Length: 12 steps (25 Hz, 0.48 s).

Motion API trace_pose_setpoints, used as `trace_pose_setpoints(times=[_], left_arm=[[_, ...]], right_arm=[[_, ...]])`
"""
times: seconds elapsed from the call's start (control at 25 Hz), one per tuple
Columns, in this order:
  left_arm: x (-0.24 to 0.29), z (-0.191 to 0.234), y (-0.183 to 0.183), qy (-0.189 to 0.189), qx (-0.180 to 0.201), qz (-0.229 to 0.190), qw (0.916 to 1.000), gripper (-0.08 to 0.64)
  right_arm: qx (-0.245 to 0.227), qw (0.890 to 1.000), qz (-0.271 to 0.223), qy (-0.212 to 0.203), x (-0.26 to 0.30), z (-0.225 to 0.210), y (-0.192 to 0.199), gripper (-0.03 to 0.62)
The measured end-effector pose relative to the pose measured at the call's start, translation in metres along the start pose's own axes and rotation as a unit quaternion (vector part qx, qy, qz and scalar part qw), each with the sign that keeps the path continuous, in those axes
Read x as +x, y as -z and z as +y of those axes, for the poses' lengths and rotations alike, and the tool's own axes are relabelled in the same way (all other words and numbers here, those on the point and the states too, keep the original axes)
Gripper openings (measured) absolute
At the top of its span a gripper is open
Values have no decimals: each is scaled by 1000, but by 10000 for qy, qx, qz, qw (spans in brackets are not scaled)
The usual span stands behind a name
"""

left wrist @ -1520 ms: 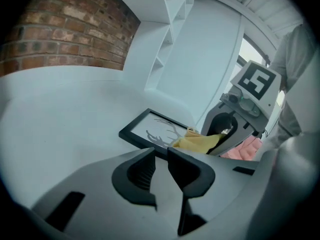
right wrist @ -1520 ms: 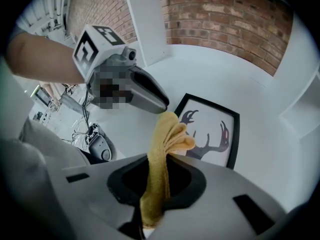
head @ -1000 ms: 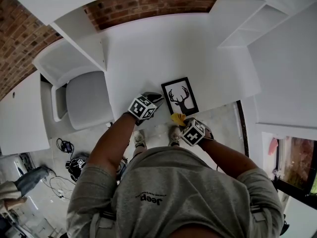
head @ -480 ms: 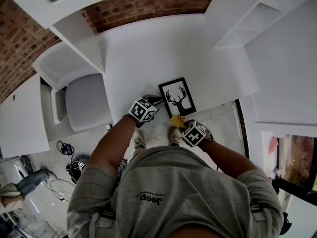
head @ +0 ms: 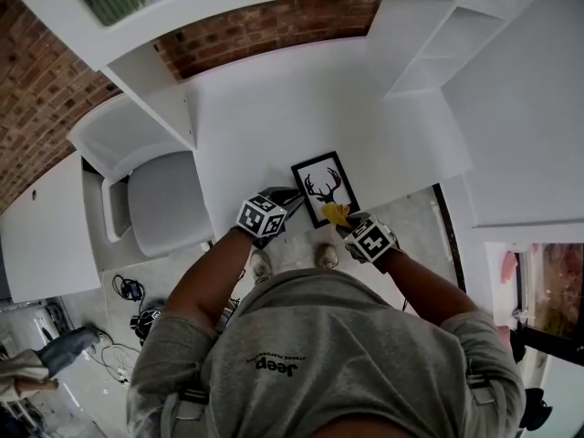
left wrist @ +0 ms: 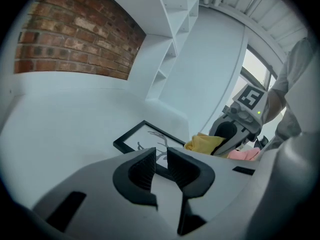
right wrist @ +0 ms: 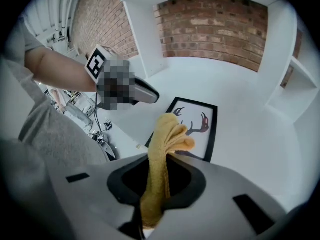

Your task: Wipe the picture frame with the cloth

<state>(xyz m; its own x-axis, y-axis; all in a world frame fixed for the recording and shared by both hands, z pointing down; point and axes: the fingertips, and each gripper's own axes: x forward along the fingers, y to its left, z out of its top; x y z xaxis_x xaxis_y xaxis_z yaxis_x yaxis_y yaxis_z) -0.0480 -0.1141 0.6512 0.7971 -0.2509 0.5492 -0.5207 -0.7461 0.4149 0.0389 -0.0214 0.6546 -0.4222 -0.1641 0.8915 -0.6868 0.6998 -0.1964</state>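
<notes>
A black picture frame [head: 324, 188] with a stag's-head print lies flat near the white desk's [head: 274, 108] front edge. My right gripper [head: 351, 226] is shut on a yellow cloth [head: 333, 213], whose bunched end sits over the frame's near edge. In the right gripper view the cloth [right wrist: 167, 134] stands up between the jaws of that gripper [right wrist: 157, 176], with the frame [right wrist: 197, 126] just beyond. My left gripper [head: 290, 197] is at the frame's near-left corner. Its jaws [left wrist: 159, 164] stand almost together with nothing between them, the frame [left wrist: 145, 136] ahead.
A grey chair [head: 164, 199] stands left of the desk. White shelf units [head: 429, 44] flank the desk at the right, and a brick wall [head: 265, 16] runs behind. Floor with cables [head: 128, 290] lies below the desk's front edge.
My right gripper has carried the cloth forward, from off the desk's front edge onto the frame's near edge. The left gripper stays at the frame's near-left corner.
</notes>
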Motion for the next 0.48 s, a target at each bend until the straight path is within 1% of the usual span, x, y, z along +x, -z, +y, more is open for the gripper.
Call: trace_pose_setpoints(times=[0.12, 0.28, 0.48], left_arm=[[-18, -4, -5, -15, -91, -222, 9997, 71], [-49, -7, -10, 19, 18, -328, 9995, 52], [-91, 6, -17, 20, 174, -425, 9989, 30]], right_arm=[[88, 9997, -206, 60, -5, -10, -9, 54], [245, 9979, -544, 241, -12, -27, -25, 54], [800, 9911, -977, 421, -23, -48, -45, 54]])
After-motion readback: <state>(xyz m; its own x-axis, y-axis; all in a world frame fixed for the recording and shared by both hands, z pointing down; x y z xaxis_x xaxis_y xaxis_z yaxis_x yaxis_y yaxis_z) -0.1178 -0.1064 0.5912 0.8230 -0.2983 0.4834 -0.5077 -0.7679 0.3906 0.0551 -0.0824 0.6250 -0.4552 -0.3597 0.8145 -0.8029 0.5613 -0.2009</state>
